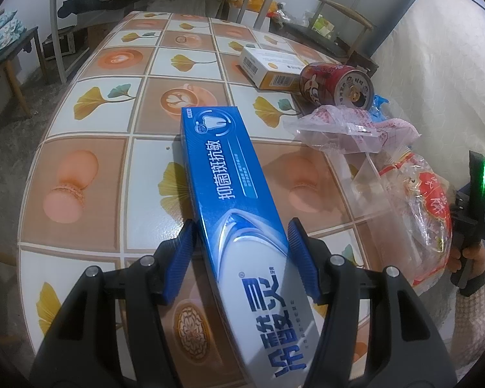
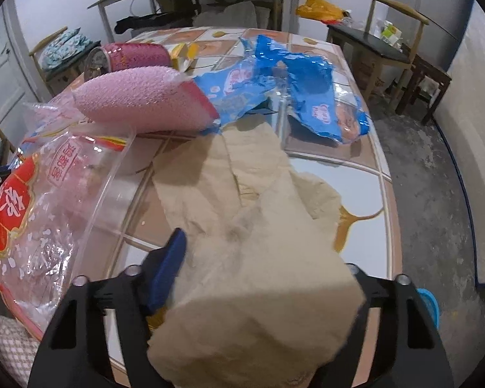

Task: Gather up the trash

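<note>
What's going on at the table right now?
A person is clearing trash off the tiled table with two handheld grippers. The left gripper straddles a blue toothpaste box. The right gripper has crumpled tan paper between its jaws. A red can, plastic bags and a blue wrapper remain on the table.

We see a table (image 1: 139, 123) tiled in white and brown squares printed with yellow ginkgo leaves and latte cups. The toothpaste box (image 1: 239, 213) is blue fading to white. The can (image 1: 336, 85) is dark red. The crumpled paper (image 2: 258, 258) is beige, the sponge (image 2: 142, 103) pink, the torn wrapper (image 2: 294, 77) bright blue.
</note>
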Demonstrator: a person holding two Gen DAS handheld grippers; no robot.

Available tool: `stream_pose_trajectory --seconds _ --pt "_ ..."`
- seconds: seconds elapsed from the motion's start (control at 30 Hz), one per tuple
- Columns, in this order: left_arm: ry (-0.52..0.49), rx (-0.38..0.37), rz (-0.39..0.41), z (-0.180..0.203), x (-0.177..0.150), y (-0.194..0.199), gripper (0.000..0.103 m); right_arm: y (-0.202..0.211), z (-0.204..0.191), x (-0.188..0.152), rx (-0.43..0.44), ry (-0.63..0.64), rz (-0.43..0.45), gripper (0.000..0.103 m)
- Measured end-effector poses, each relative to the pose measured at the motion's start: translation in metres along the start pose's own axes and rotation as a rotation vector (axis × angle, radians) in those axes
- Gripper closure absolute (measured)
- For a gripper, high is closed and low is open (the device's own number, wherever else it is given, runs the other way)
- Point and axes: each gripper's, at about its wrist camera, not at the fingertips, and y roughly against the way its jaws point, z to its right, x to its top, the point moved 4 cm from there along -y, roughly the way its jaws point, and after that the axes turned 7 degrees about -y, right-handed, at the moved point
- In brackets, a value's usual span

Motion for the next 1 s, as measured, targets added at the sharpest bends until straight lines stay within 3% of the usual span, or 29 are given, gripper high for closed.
stream_pose_trajectory --seconds 0.3,0.4,1.0 --pt "-0.022 0.046 -0.013 0.003 0.0 -0.001 0.047 0.007 0.014 -0.004 -0.054 -0.078 0.004 0.082" --pt "-0.02 0.056 -0.017 0.006 0.0 0.0 0.048 0.01 0.022 -0.008 -0.051 -0.119 0.007 0.09" --pt "0.031 0.055 0.004 0.008 -0.012 0.02 0.054 0.052 0.045 -0.033 -0.001 -0.289 0.106 0.095"
